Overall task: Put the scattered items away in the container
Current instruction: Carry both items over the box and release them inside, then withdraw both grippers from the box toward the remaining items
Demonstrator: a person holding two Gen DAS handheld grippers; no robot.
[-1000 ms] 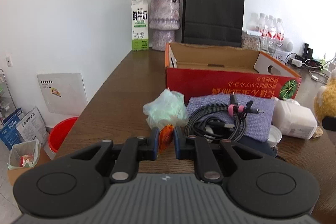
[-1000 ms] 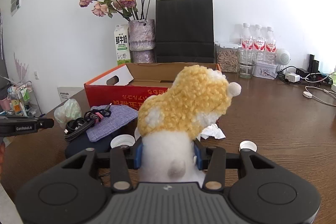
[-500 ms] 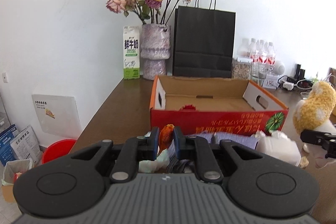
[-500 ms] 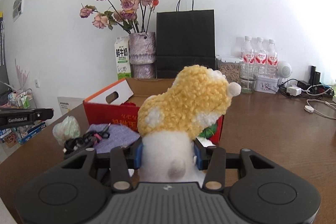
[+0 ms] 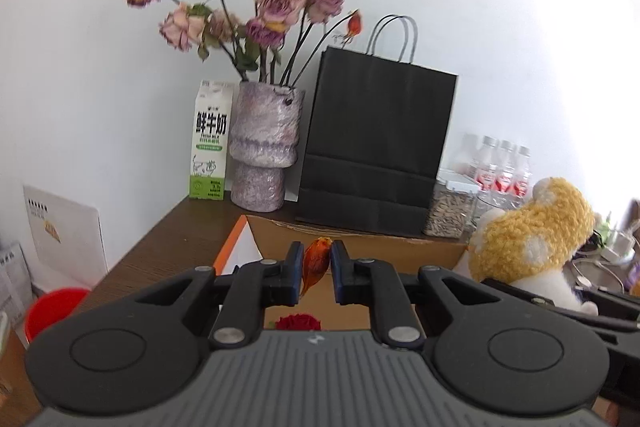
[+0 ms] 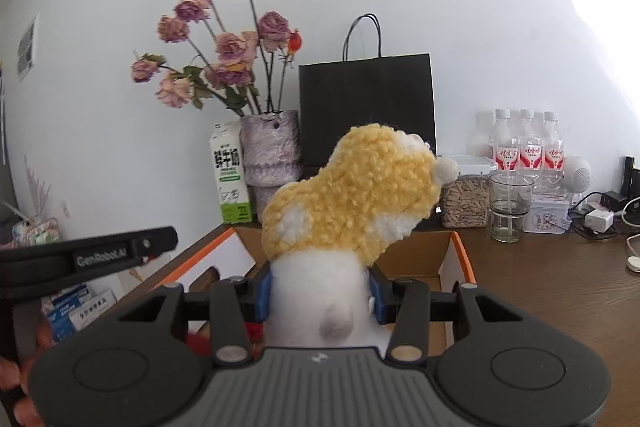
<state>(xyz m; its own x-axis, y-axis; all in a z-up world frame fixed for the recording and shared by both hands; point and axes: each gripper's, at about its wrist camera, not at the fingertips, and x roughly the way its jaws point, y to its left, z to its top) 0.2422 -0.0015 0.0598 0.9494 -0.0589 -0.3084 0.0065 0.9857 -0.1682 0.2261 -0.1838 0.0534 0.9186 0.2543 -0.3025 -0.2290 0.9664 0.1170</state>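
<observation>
My left gripper (image 5: 316, 257) is shut on a small orange wrapped sweet (image 5: 315, 263), held over the open cardboard box (image 5: 360, 247). A red item (image 5: 298, 322) lies on the box floor below it. My right gripper (image 6: 320, 285) is shut on the white body of a yellow-and-white plush toy (image 6: 352, 187), also above the box (image 6: 420, 259). The plush (image 5: 528, 239) shows at the right of the left wrist view. The left gripper's black body (image 6: 88, 255) crosses the left of the right wrist view.
Behind the box stand a milk carton (image 5: 210, 143), a purple vase of dried roses (image 5: 264, 151) and a black paper bag (image 5: 376, 143). A seed jar (image 6: 464, 203), a glass (image 6: 510, 205), water bottles (image 6: 528, 151) and chargers with cables (image 6: 600, 219) crowd the back right. A red bucket (image 5: 52, 311) sits on the floor.
Both grippers rose and moved forward from the table's clutter to above the box, each keeping its grip. The cables, pouch and plastic bag dropped out of view.
</observation>
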